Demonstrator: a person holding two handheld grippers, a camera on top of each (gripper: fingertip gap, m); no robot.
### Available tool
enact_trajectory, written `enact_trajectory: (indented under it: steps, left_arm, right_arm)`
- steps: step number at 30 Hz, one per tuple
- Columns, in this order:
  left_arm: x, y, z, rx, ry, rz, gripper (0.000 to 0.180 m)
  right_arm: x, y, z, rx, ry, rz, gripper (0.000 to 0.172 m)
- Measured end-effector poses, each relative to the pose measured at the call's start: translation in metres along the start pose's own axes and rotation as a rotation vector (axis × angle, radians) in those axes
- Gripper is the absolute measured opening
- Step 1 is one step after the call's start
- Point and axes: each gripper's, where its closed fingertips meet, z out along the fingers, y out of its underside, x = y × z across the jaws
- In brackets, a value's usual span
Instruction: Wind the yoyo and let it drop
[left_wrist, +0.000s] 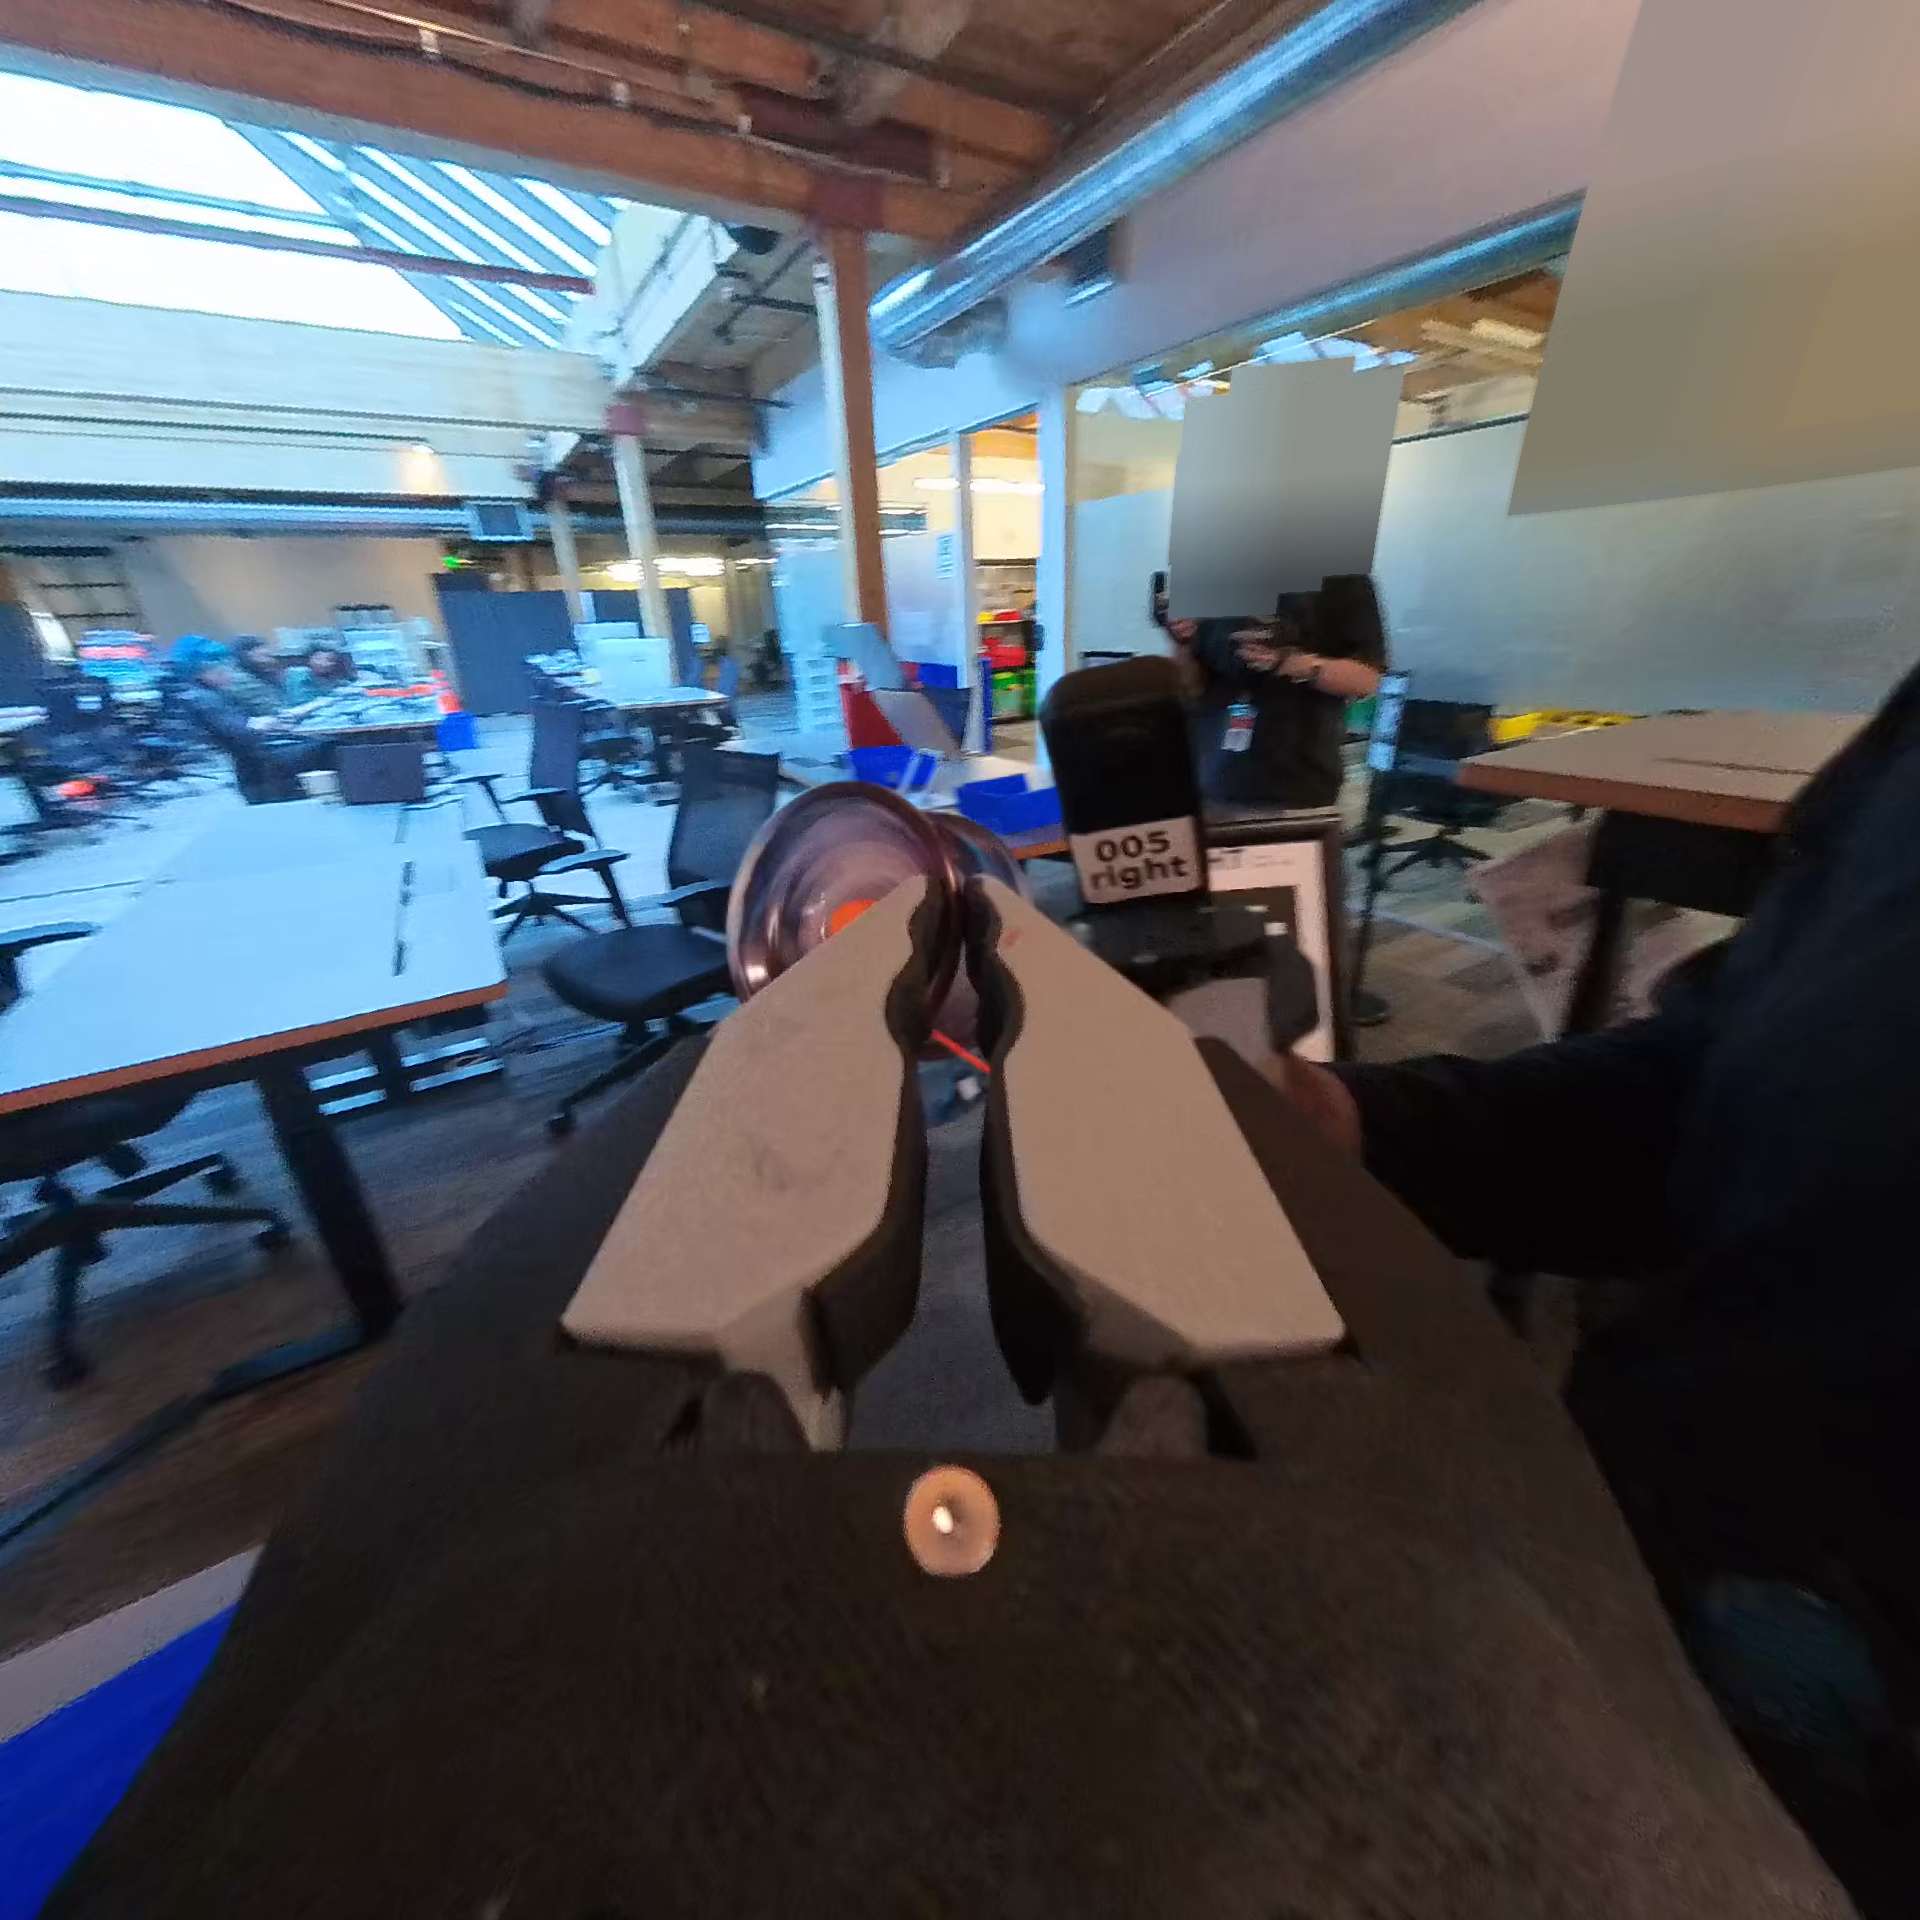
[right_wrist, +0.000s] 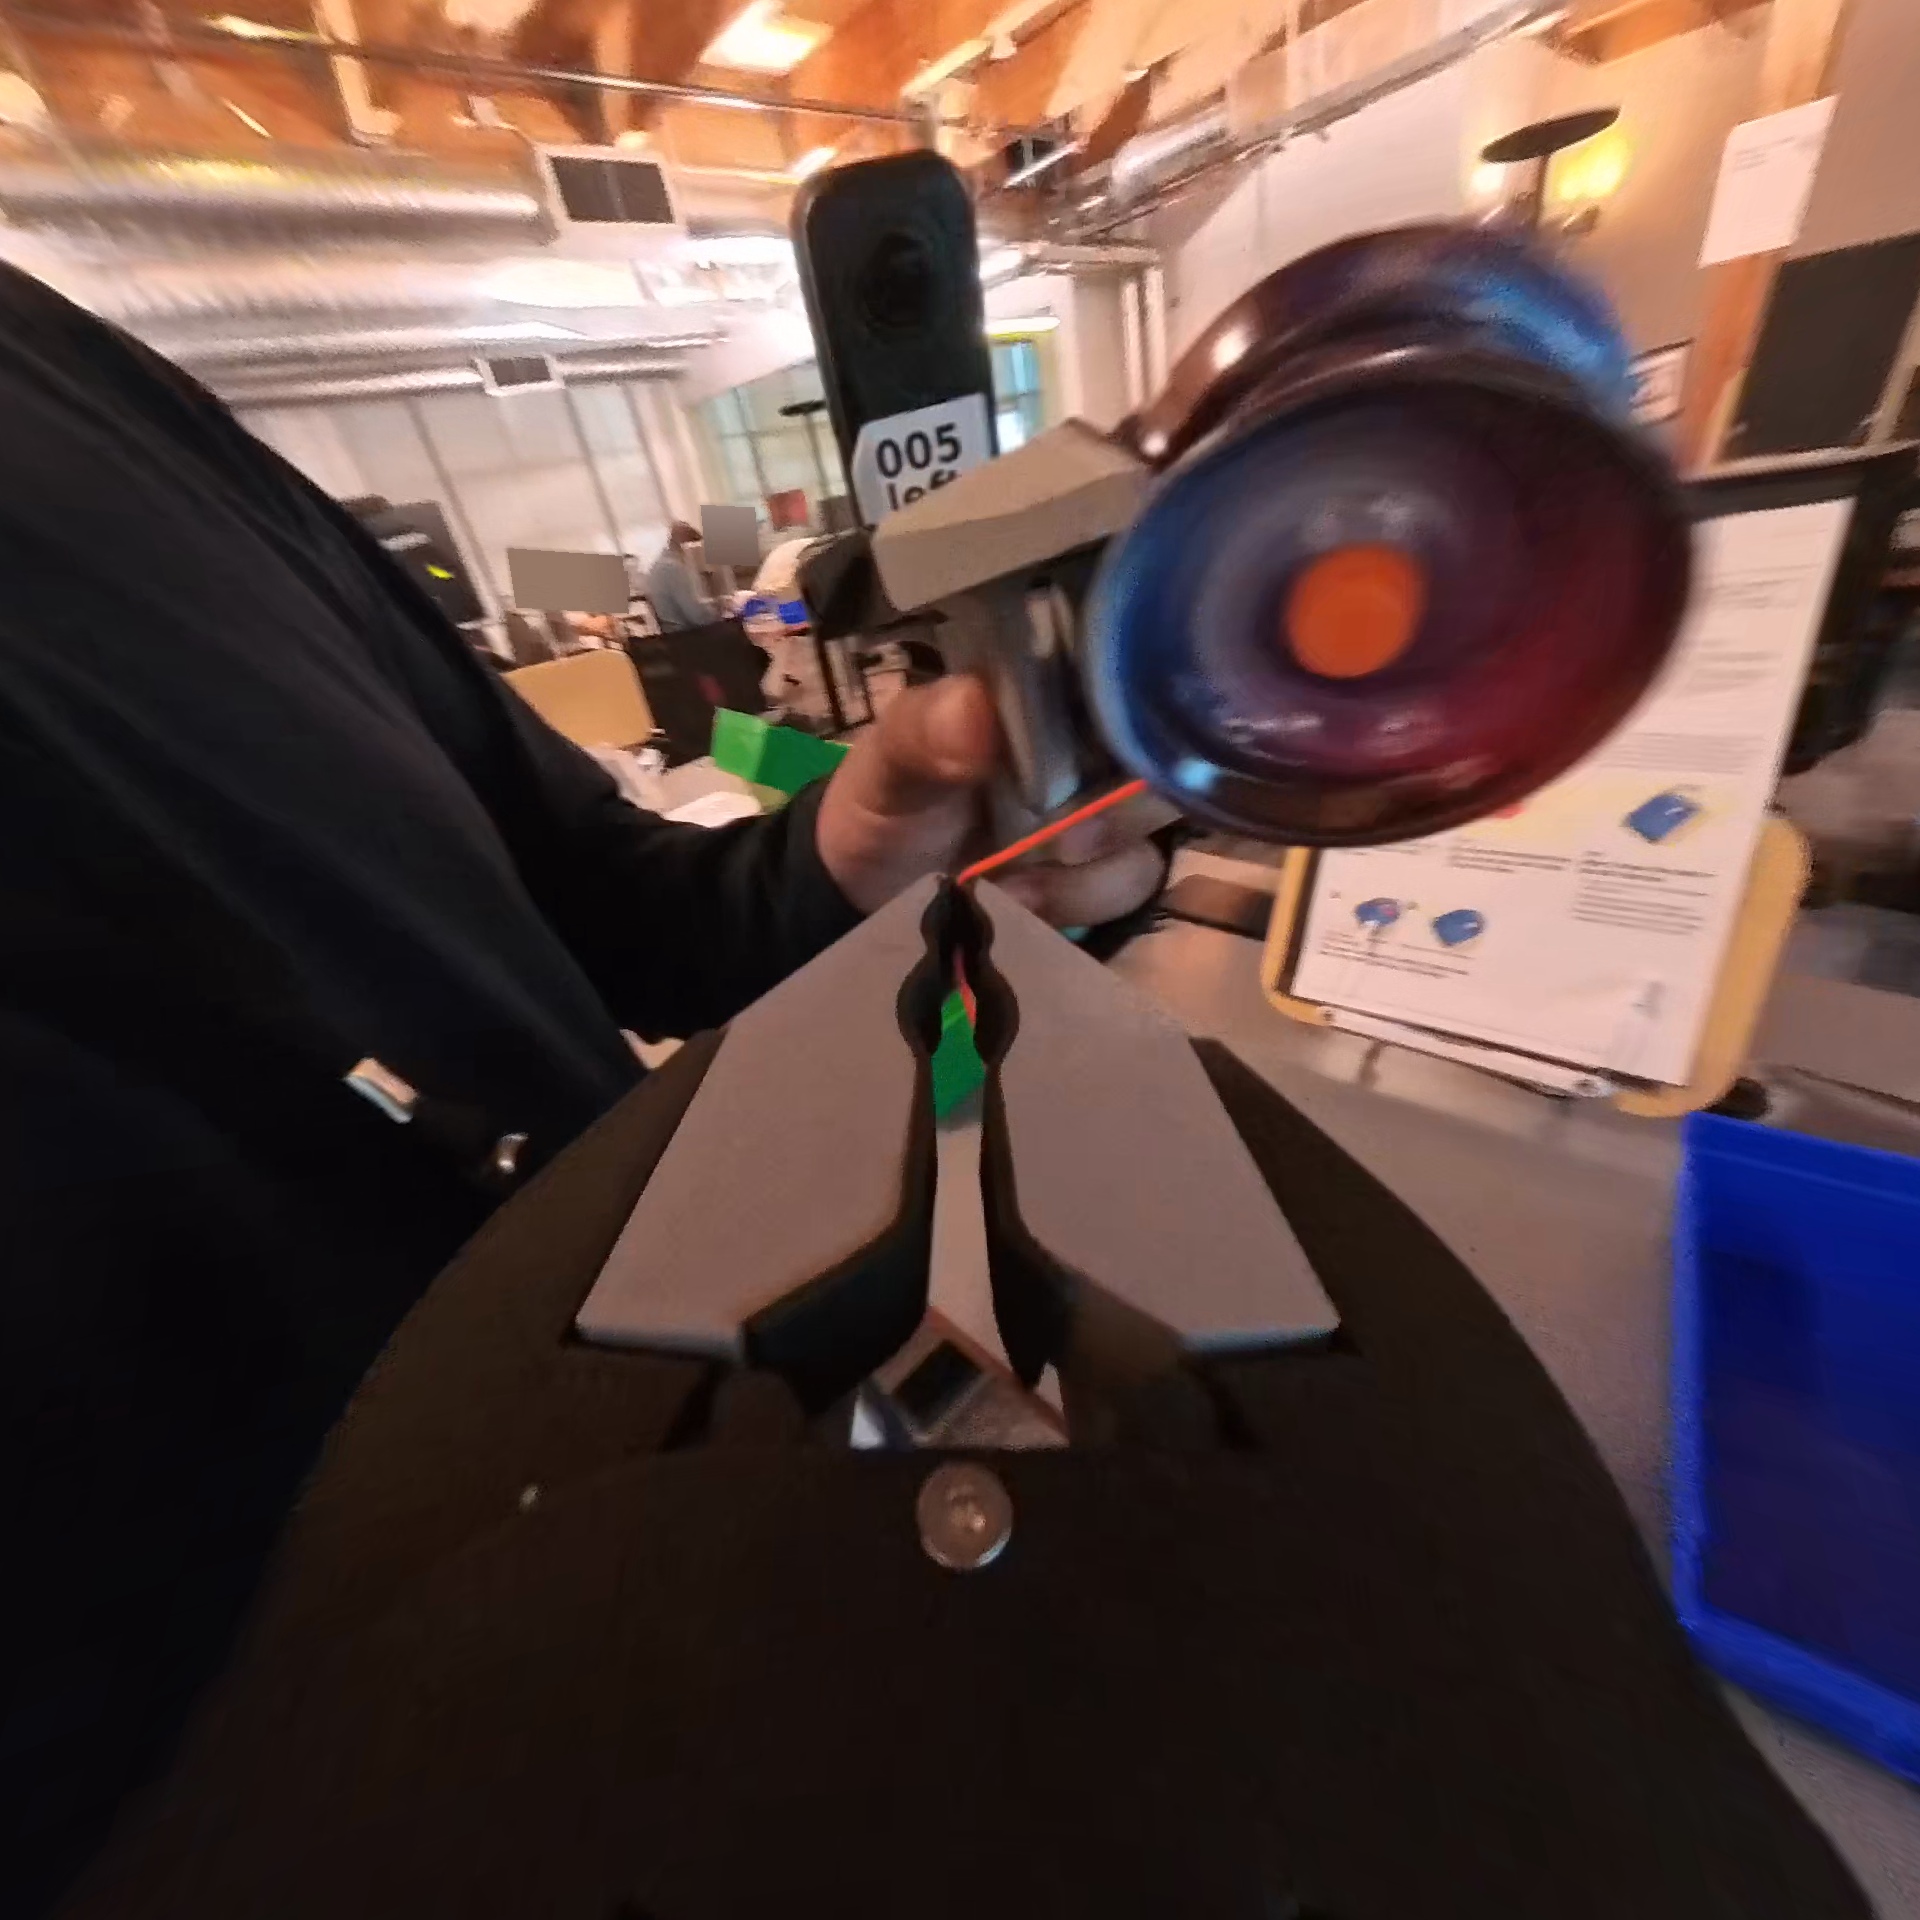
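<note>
Left wrist view: one rim of the purple yoyo (left_wrist: 831, 894) is pinched by the left gripper (left_wrist: 961, 914), jaws clenched on it, so the string groove is kept exposed for winding.

Right wrist view: the orange string (right_wrist: 1049, 826) is clamped at the tips of the right gripper (right_wrist: 961, 904), jaws clenched. It is run taut up to the yoyo (right_wrist: 1382, 613), held mid-air above the desk (right_wrist: 1455, 1195), probably to feed wraps under tension.

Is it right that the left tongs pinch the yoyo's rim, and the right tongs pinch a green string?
Not quite. The string is orange-red, not green; the right wrist view shows it running from the right tongs to the yoyo. The left tongs do pinch the yoyo's rim.
</note>
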Motion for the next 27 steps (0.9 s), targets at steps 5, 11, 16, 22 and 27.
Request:
enact_trajectory:
  steps: [5,11,16,22,27]
  left_arm:
    - [-0.017,0.027,0.033,-0.142,-0.088,0.125,0.001]
    - [0.003,0.064,0.041,-0.293,0.003,0.131,0.002]
    - [0.04,0.043,0.034,-0.126,0.25,-0.157,0.001]
    - [0.029,0.014,0.017,-0.008,0.249,-0.253,0.001]
    - [0.021,0.008,0.012,0.072,0.219,-0.272,0.0]
  right_arm:
    - [-0.006,-0.01,-0.029,-0.013,-0.016,0.002,0.0]
    - [0.042,-0.053,-0.107,-0.182,0.329,-0.265,0.0]
    - [0.063,-0.031,-0.111,-0.209,0.374,-0.212,0.0]
    - [0.034,0.009,-0.055,0.0,0.241,-0.035,0.0]
    - [0.017,0.023,-0.025,0.07,0.218,0.103,0.0]
